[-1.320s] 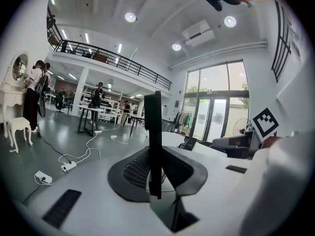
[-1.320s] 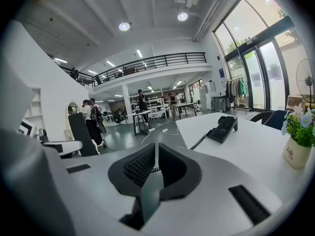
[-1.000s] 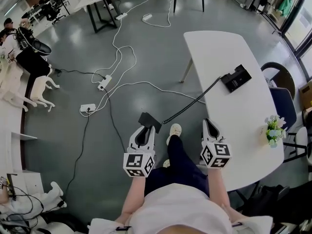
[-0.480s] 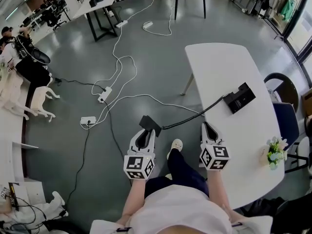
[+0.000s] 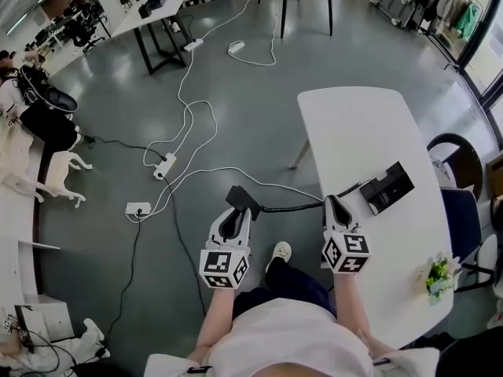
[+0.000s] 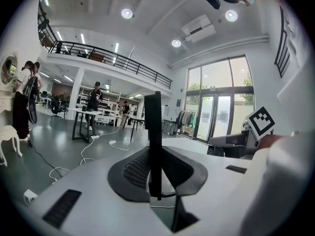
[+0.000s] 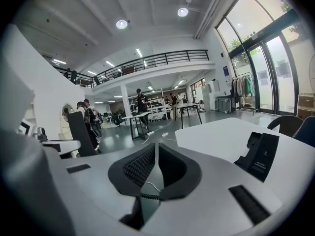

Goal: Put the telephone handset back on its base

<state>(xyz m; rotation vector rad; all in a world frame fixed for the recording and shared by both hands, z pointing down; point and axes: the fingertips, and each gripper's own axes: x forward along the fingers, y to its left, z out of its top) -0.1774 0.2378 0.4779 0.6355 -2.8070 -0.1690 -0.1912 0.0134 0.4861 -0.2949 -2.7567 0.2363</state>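
The black telephone handset point(image 5: 241, 199) is held in the left gripper point(image 5: 234, 213), whose jaws are closed on it at a middling width. In the left gripper view it is seen edge-on as an upright dark slab between the two pads, projecting past their tips. This gripper and the handset are held over the grey floor point(image 5: 236, 116), to the left of the white table point(image 5: 354, 132) and apart from it. The black base point(image 5: 387, 188) is set on that table, near its right edge and well apart from the handset. The two are joined by a coiled cord point(image 5: 295, 207), which is stretched from the handset across the gap and over the table's left edge to the base. The right gripper point(image 5: 336, 204) is held level with the left one, over the table's left edge and just beside the cord. Its jaws are drawn together with nothing between them, and only a loop of the cord is seen below them. White cables and a power strip point(image 5: 164, 166) are spread over the floor further off.
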